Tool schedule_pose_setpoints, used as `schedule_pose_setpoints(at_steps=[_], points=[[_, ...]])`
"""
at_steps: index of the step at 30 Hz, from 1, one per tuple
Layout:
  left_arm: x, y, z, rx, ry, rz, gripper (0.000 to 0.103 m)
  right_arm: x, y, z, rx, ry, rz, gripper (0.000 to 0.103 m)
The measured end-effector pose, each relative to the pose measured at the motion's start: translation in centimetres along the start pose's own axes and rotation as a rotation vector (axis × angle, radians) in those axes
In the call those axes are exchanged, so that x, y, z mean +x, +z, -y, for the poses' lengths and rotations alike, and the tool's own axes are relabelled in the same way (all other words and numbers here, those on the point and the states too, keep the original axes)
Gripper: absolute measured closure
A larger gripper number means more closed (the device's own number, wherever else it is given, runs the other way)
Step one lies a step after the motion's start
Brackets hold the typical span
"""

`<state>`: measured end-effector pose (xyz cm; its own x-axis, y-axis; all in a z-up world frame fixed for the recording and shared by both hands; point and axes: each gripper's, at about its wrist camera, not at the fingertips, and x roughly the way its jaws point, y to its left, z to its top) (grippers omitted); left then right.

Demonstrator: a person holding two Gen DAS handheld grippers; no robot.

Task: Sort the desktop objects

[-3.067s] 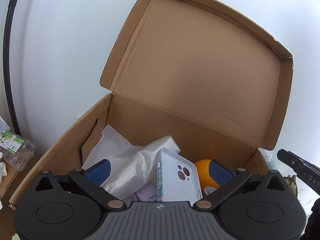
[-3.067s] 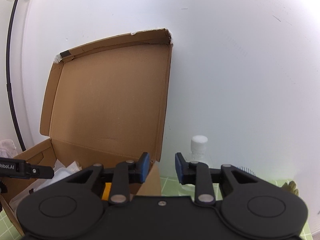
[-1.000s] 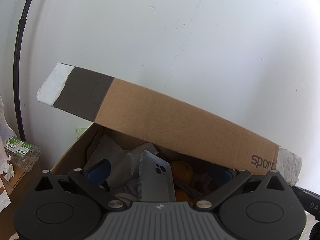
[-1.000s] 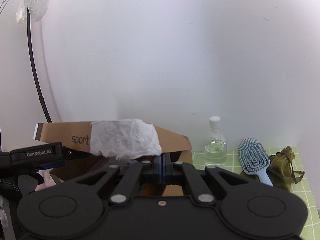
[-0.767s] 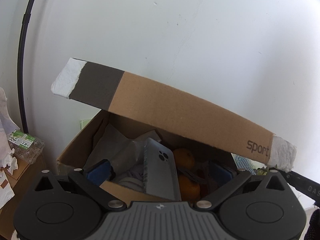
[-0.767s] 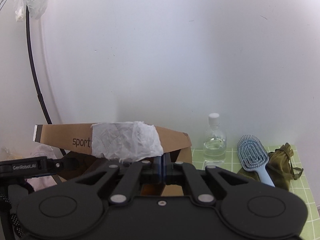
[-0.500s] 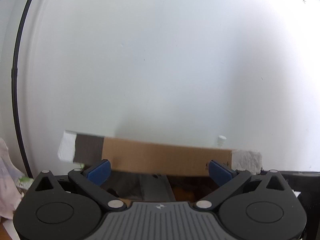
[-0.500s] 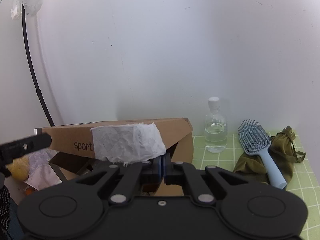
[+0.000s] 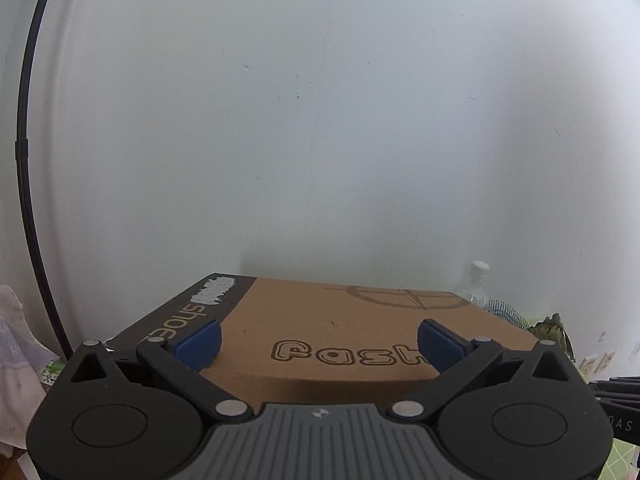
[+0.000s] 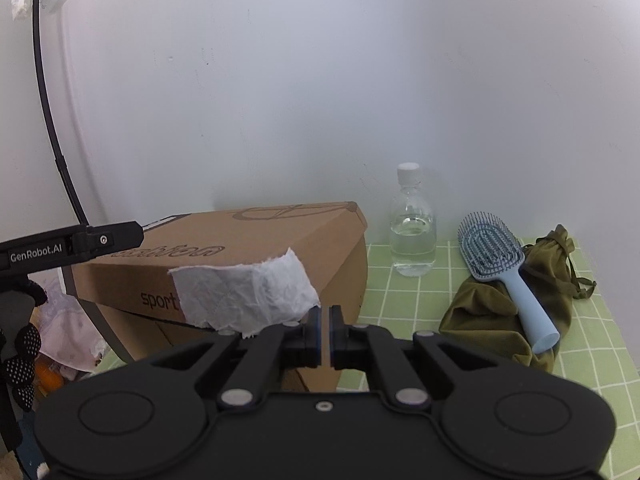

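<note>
Fingertips of your right gripper (image 10: 325,334) are pressed together at the front right corner of the shoebox (image 10: 256,256), just under its white paper patch (image 10: 244,294); whether they pinch the lid's front flap or merely meet beside it, the wrist view does not settle. Your left gripper (image 9: 318,344) has its blue pads spread wide, holding nothing, poised level over the box's near edge and looking across the printed lid (image 9: 344,328).

Step in hand, as a judgement: the lid lies flat on the box, so the closing looks done or nearly so (contents are hidden).

Right of the box, on the green grid mat (image 10: 404,300): a clear bottle (image 10: 413,232) upright against the wall, and further right a blue hairbrush (image 10: 504,268) lying on an olive pouch (image 10: 500,312). Whether these belong there or are yet to be sorted, the scene fits both.

Next move calls for little: ease your right fingers apart and draw back without dragging the flap up. Both wrists sit low and roughly horizontal, facing the wall.
</note>
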<state>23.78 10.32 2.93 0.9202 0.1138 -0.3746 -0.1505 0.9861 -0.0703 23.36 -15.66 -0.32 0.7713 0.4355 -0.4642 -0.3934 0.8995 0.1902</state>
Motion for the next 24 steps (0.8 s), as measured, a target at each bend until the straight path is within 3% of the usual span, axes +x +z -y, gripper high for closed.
schedule_pose_setpoints(at_steps=[11, 18, 21, 22, 24], points=[[1.1, -1.2, 0.0, 0.012, -0.011, -0.090, 0.000, 0.4, -0.8, -1.3, -0.110, -0.037, 0.016, 0.099], [1.5, -1.5, 1.2, 0.099, 0.009, -0.096, 0.000, 0.4, -1.0, -0.7, -0.053, -0.025, 0.045, 0.095], [1.9, -1.6, 1.1, 0.102, 0.014, -0.086, 0.000, -0.2, -1.1, -0.7, -0.038, -0.019, 0.087, 0.078], [1.7, -1.4, 1.1, 0.098, 0.015, -0.086, 0.000, -0.3, -1.1, -0.7, -0.034, -0.005, 0.092, 0.063], [1.7, -1.2, 1.1, 0.098, 0.020, -0.081, 0.000, -0.2, -1.3, -0.9, -0.037, 0.016, 0.091, 0.060]])
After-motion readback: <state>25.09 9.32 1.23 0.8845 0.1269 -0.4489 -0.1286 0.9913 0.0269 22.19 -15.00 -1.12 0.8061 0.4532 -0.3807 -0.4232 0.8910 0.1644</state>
